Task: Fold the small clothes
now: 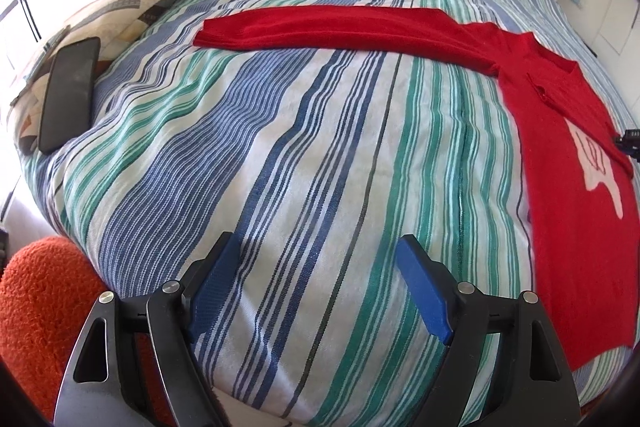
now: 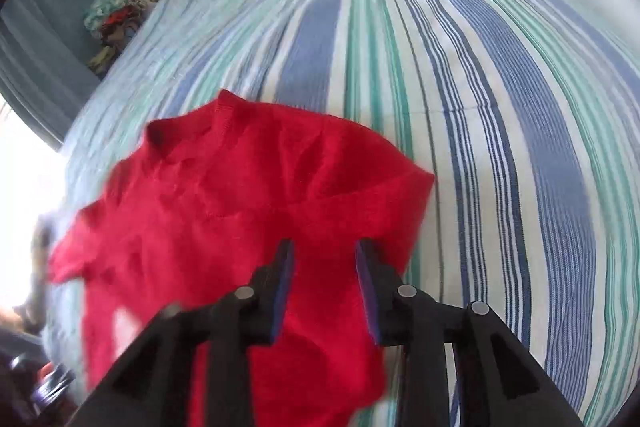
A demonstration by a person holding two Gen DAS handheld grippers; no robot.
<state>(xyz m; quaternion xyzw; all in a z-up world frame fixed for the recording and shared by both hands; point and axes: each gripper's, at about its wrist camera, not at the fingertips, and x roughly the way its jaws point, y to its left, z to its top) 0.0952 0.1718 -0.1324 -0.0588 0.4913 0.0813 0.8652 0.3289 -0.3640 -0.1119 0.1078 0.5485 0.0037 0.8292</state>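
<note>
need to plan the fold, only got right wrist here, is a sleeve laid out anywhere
Observer: Yes. The left wrist view shows one sleeve of the sweater stretched flat across the bedspread.
Operator: is the left gripper on it
Observer: No. The left gripper is over bare bedspread, jaws wide apart, holding nothing.
Operator: anything else on the bed
Observer: A phone lies on a pillow at the bed's left side.
</note>
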